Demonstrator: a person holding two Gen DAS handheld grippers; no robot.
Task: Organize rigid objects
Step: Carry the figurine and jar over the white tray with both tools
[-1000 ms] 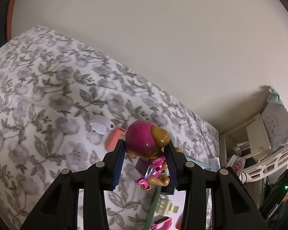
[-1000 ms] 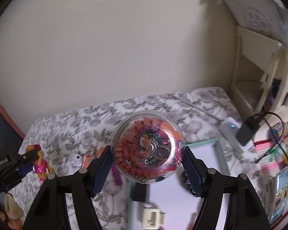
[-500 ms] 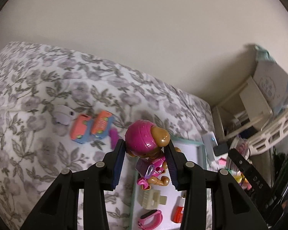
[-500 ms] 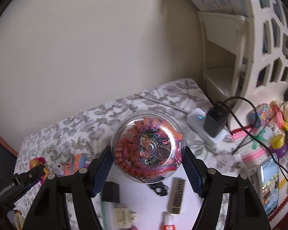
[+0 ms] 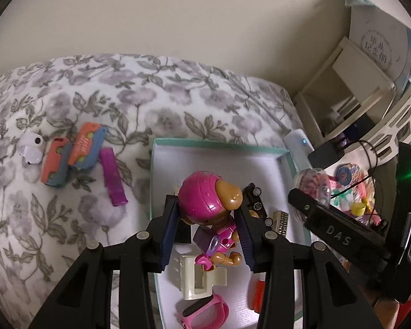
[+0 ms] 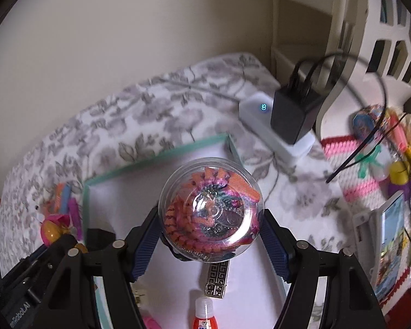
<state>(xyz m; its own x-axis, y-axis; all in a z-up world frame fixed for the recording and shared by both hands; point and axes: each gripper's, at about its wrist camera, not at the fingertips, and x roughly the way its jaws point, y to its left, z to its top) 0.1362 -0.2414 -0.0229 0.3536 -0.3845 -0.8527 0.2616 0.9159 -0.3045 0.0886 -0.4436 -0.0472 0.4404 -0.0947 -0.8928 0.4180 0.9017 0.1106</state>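
Observation:
My left gripper (image 5: 207,235) is shut on a toy dog figure (image 5: 209,208) with a magenta helmet and pink suit, held above a white tray with a teal rim (image 5: 219,145). My right gripper (image 6: 211,242) is shut on a clear plastic ball (image 6: 211,213) filled with an orange and pink coiled toy, also above the tray (image 6: 156,157). Inside the tray lie a cream clip (image 5: 198,281), a pink band (image 5: 205,312), a red-capped tube (image 6: 204,314), a patterned metal bar (image 6: 217,278) and a black block (image 6: 100,237). The right gripper shows at the right of the left wrist view.
On the floral bedding (image 5: 68,104) left of the tray lie two orange-and-blue toys (image 5: 71,153), a purple bar (image 5: 112,179) and a white earbud case (image 5: 30,149). A white power strip with a black charger (image 6: 290,115) sits by the tray's far right corner; shelves and cluttered toys stand beyond.
Both grippers have moved forward and down over the tray, each keeping its toy. The tray and its contents have come into fuller view.

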